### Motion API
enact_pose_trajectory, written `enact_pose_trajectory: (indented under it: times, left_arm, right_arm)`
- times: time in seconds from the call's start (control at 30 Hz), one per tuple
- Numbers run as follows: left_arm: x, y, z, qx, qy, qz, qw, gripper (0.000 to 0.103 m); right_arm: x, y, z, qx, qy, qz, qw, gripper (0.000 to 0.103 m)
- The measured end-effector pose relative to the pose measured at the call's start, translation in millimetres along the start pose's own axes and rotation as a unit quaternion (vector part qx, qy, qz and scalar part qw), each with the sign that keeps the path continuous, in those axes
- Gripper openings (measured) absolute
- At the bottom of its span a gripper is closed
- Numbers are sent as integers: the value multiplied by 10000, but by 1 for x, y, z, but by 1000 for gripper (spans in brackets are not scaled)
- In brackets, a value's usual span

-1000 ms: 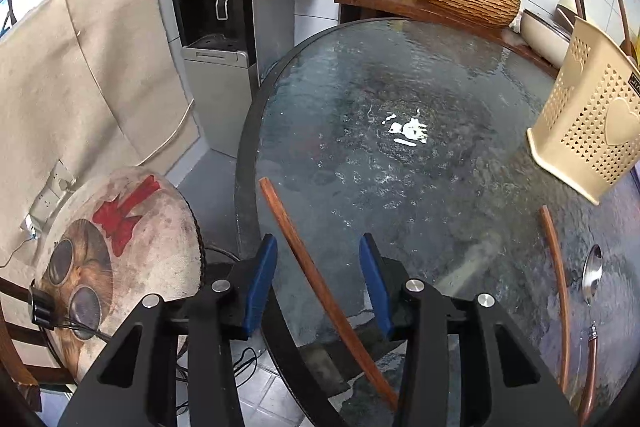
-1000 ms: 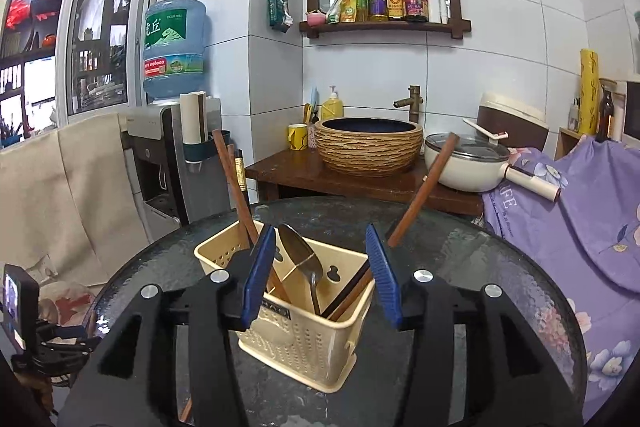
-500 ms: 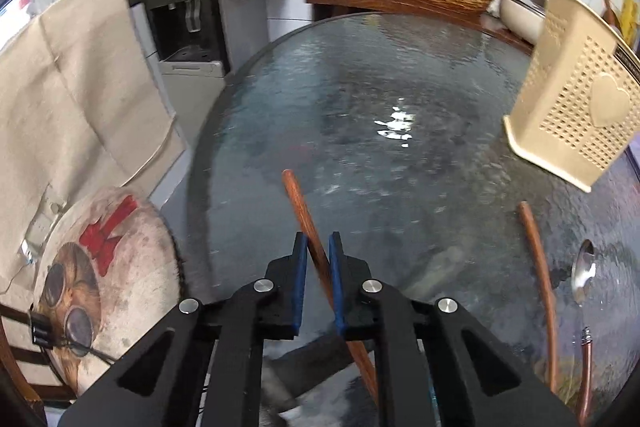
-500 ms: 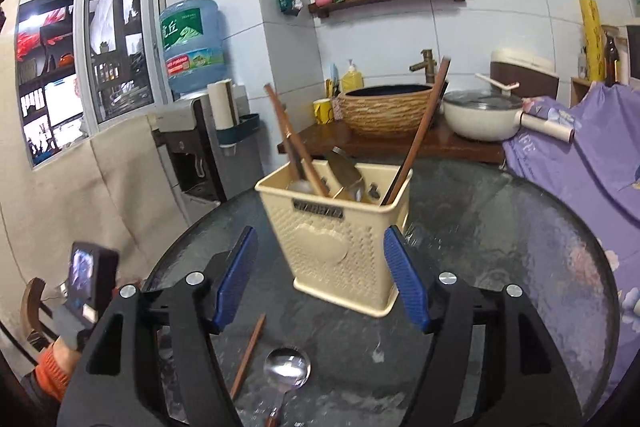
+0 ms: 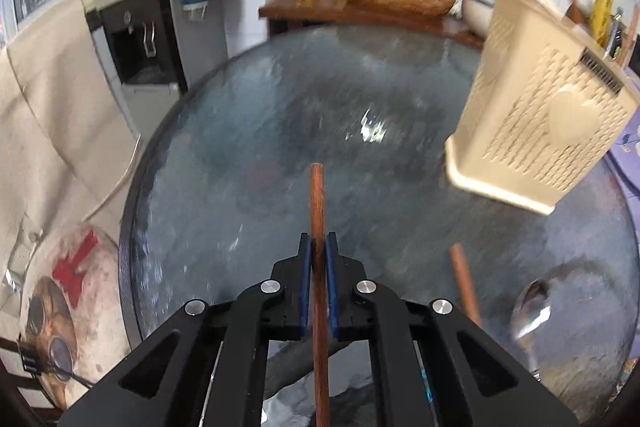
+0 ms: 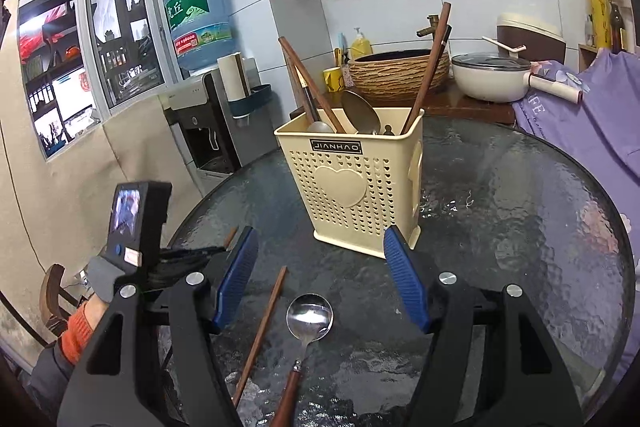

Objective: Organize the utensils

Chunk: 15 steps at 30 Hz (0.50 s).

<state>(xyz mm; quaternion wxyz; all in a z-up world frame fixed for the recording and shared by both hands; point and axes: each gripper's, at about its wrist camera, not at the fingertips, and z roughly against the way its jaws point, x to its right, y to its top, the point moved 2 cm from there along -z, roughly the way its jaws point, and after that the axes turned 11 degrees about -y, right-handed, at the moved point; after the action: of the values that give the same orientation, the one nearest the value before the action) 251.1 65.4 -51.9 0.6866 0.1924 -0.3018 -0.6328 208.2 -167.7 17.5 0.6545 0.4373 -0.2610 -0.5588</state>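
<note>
My left gripper (image 5: pixel 317 247) is shut on a brown wooden chopstick (image 5: pixel 318 203), whose tip points forward over the round glass table (image 5: pixel 280 131). A cream perforated utensil basket (image 6: pixel 352 183) stands upright on the table and holds several spoons and wooden-handled utensils; it also shows in the left wrist view (image 5: pixel 536 131), at the right. My right gripper (image 6: pixel 322 275) is open and empty above a second chopstick (image 6: pixel 262 331) and a metal spoon (image 6: pixel 309 319) with a wooden handle, both lying on the glass. These also show in the left wrist view, the chopstick (image 5: pixel 464 283) and the spoon (image 5: pixel 530 311).
A water dispenser (image 6: pixel 208 115) stands left of the table. A wooden counter behind carries a woven basin (image 6: pixel 396 71) and a white pot (image 6: pixel 492 75). A purple cloth (image 6: pixel 588 115) hangs at the right. A stool with a printed seat (image 5: pixel 64 299) is at the left.
My left gripper closed on the chopstick and lifted it off the glass, now pointing straight ahead. My right gripper drew back from the basket and lowered over the spoon and second chopstick.
</note>
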Motion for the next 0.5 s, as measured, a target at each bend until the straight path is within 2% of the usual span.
enact_pose_trajectory:
  times: [0.23, 0.5]
  left_arm:
    - [32, 26, 61, 838, -319, -358, 9953, 7]
    - [49, 38, 123, 1464, -753, -577, 9847, 7]
  right_arm:
    - [4, -1, 5, 18, 59, -51, 10000, 65]
    - [6, -7, 9, 10, 95, -99, 9999, 65]
